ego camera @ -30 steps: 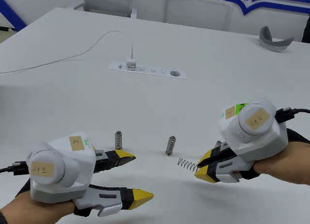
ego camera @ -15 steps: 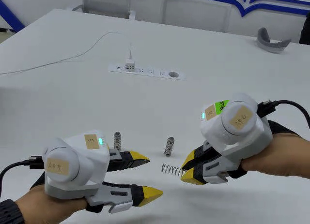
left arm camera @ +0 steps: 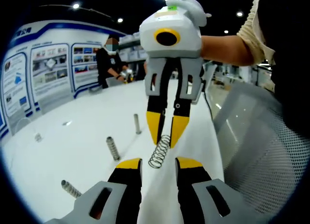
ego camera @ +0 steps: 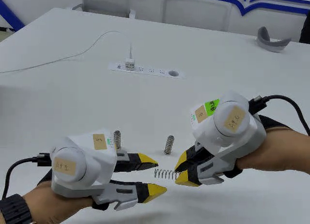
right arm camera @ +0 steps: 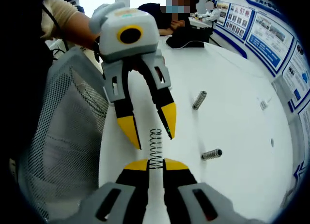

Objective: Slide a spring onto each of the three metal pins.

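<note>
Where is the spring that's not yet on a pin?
In the head view the spring sits low centre, gripped at one end by the right claw, its free end pointing toward the open left claw.

R gripper [ego camera: 180,171] pinching spring [ego camera: 164,173], L gripper [ego camera: 160,175] jaws apart

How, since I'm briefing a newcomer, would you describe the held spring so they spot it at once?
On the table, look near its front edge. The spring is held level between the left hand-held gripper and the right hand-held gripper, whose yellow tips pinch one end. The other two springs stand upright behind it.
</note>
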The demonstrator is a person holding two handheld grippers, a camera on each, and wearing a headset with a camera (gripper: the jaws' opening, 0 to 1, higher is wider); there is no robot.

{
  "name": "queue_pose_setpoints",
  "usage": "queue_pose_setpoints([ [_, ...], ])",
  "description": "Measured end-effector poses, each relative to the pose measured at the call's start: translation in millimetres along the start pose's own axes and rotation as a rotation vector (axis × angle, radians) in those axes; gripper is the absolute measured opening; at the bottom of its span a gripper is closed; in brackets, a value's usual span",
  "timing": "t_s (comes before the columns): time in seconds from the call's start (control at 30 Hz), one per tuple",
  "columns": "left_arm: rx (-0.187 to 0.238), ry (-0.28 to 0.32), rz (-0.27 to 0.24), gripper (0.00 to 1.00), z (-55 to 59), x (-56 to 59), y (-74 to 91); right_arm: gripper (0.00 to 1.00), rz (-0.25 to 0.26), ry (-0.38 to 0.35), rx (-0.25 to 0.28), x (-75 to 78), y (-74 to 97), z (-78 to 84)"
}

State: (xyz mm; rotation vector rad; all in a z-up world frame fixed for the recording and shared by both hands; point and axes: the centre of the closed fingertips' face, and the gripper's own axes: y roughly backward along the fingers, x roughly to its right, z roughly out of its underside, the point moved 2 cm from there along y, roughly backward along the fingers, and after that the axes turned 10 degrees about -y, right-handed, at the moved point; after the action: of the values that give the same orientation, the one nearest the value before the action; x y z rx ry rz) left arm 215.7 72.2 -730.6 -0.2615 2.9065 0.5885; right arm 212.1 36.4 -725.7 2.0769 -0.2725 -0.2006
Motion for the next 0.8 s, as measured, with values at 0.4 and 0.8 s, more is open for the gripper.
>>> queue_pose_setpoints([
  [0.4, -0.009, -0.033, 0.029, 0.16, 0.9, 6.0, -3.2, 0.12, -0.022, 0.042, -0.019, -5.6, -0.3, 0.5],
  [0.8, -0.02, -0.058, 0.039, 0.12, 1.9, 8.2, -4.0, 0.12, -0.027, 0.067, -0.032, -10.2, 9.3, -6.2],
])
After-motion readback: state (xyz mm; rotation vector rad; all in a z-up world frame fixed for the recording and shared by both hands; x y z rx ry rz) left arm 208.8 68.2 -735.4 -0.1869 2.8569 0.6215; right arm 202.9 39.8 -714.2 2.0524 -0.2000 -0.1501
